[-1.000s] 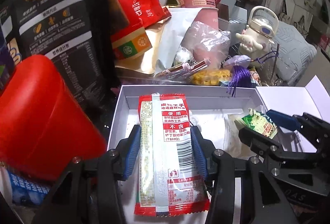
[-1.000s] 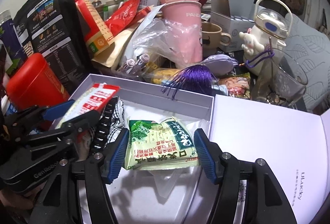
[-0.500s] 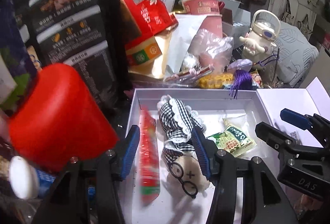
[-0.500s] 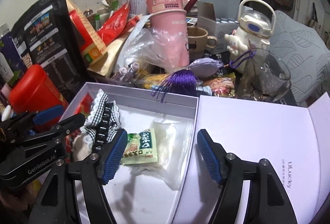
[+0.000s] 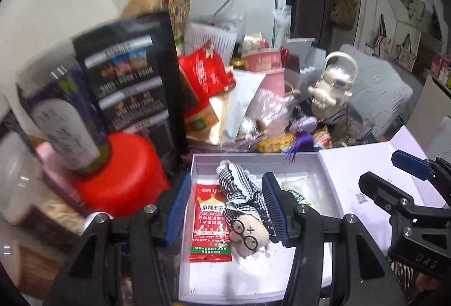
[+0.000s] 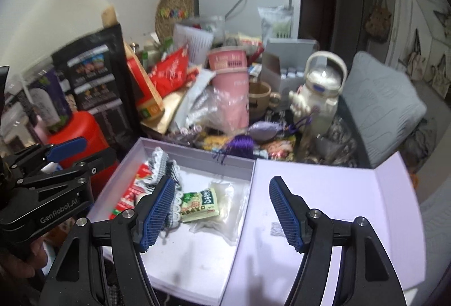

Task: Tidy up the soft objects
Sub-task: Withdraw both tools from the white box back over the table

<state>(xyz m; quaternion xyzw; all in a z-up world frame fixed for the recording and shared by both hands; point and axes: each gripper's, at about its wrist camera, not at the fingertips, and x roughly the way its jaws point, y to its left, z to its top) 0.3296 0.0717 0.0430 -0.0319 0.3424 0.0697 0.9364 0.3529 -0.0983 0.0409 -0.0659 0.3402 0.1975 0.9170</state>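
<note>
An open white box (image 5: 253,282) (image 6: 197,165) holds a red snack packet (image 5: 210,224) (image 6: 128,194), a checked-dress plush doll with glasses (image 5: 245,210) (image 6: 166,173), a green snack packet (image 6: 198,201) (image 5: 297,194) and a clear plastic bag (image 6: 222,210). My left gripper (image 5: 227,210) is open and empty, raised above the box's left side. My right gripper (image 6: 222,210) is open and empty, raised above the box's right edge and the lid (image 6: 324,193).
Clutter stands behind the box: a red canister (image 5: 121,170), black snack bag (image 5: 129,86), pink cups (image 6: 231,97), white kettle figure (image 6: 321,94), purple tassel (image 6: 239,144). A grey cushion (image 6: 380,103) lies to the right.
Both grippers let go of their packets, which now lie in the box. Both grippers then rose and pulled back; the views now show more of the room.
</note>
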